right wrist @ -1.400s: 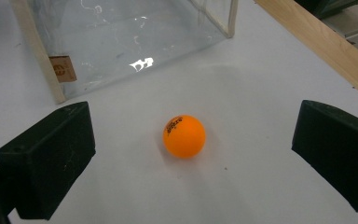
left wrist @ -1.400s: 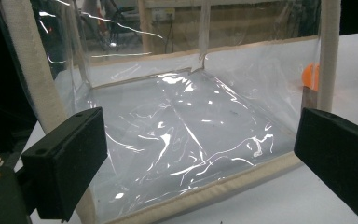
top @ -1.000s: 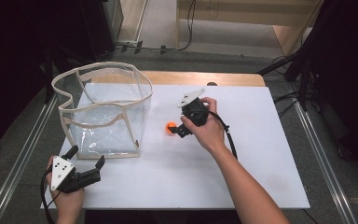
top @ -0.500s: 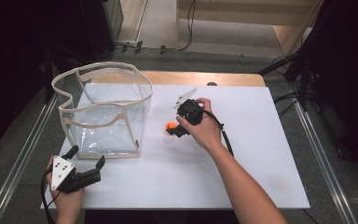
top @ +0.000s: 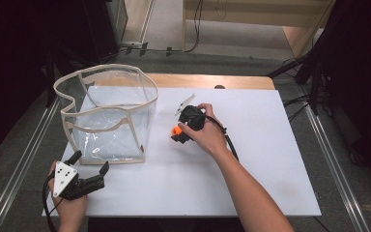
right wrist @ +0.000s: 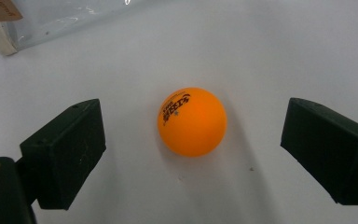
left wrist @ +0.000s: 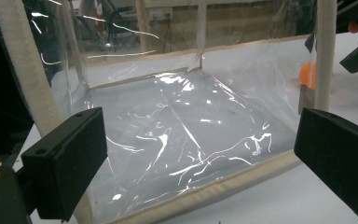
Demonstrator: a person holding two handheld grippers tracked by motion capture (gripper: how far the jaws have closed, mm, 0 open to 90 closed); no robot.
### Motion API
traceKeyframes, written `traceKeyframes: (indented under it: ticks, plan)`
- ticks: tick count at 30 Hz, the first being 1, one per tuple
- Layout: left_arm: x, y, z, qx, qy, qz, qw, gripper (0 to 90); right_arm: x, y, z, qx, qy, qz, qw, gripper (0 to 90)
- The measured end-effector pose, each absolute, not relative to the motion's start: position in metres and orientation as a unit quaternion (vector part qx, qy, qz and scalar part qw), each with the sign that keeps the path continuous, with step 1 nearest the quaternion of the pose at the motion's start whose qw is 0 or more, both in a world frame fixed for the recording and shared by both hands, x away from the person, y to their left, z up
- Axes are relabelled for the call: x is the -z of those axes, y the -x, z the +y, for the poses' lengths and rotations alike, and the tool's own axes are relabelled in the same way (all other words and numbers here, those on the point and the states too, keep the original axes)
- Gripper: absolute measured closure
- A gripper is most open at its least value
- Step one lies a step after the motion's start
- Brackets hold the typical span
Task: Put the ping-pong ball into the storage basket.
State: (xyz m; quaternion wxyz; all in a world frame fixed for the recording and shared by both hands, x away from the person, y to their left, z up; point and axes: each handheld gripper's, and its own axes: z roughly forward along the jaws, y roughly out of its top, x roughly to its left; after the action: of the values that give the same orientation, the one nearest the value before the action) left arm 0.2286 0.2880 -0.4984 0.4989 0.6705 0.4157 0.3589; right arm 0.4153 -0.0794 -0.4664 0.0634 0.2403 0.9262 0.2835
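An orange table-tennis ball (right wrist: 192, 121) with black print rests on the white table top (top: 251, 159). My right gripper (right wrist: 193, 140) points down over it. Its black pads (right wrist: 65, 149) stand on either side of the ball with gaps. The jaws have just been closing a little and do not touch the ball. From above, the ball (top: 176, 130) peeks out at the tip of the right gripper (top: 178, 136), right of the clear bag (top: 145, 99). My left gripper (top: 91, 162) lies open near the front left corner, facing the bag wall (left wrist: 177, 116).
The clear plastic bag with cream trim stands open-topped on the left half of the table. A small tag (right wrist: 0, 9) hangs on its corner near the ball. A black cable (top: 229, 140) trails from the right gripper along the forearm.
The right hand has come down and slightly left over the ball, and its jaws have narrowed a little. The left hand has stayed put.
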Motion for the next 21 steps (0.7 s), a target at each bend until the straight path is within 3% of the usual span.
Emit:
traceKeyframes:
  ticks: [10,12,21]
  plan:
    - [0.498,-0.229,0.288,-0.359,-0.670,0.416,0.499,3.0,0.475,-0.420,-0.070,-0.259,-0.229,0.937,0.042,15.8]
    - [0.498,-0.229,0.288,-0.359,-0.670,0.416,0.499,3.1,0.476,-0.420,-0.068,-0.260,-0.240,0.934,0.040,22.5]
    - [0.498,-0.229,0.288,-0.358,-0.669,0.416,0.501,3.0,0.478,-0.423,-0.064,-0.247,-0.256,0.934,0.030,37.5]
